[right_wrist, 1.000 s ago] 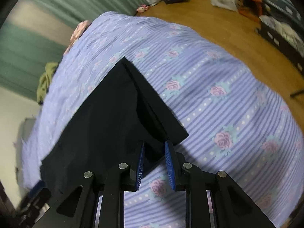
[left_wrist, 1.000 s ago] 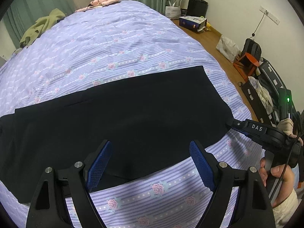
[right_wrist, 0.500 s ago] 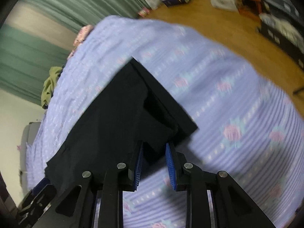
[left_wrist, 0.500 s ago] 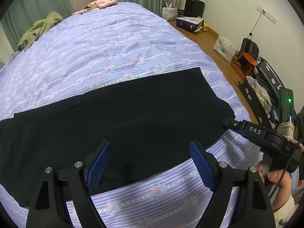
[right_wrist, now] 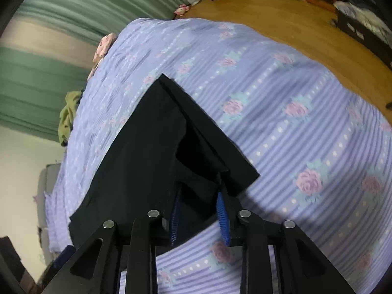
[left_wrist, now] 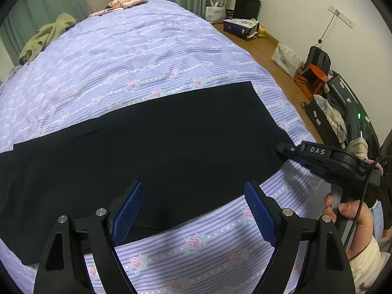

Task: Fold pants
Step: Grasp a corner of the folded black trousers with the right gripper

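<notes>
Pants (left_wrist: 171, 147): corner now clamped by the just-closed right gripper (right_wrist: 199, 210), left gripper (left_wrist: 193, 210) held apart; lifting judged next.

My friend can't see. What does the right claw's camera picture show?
The right claw has just been closing and now pinches a corner of the black pants, lifting the top layer a little. The pants lie on a purple bedspread printed with roses, with wooden floor beyond.
</notes>
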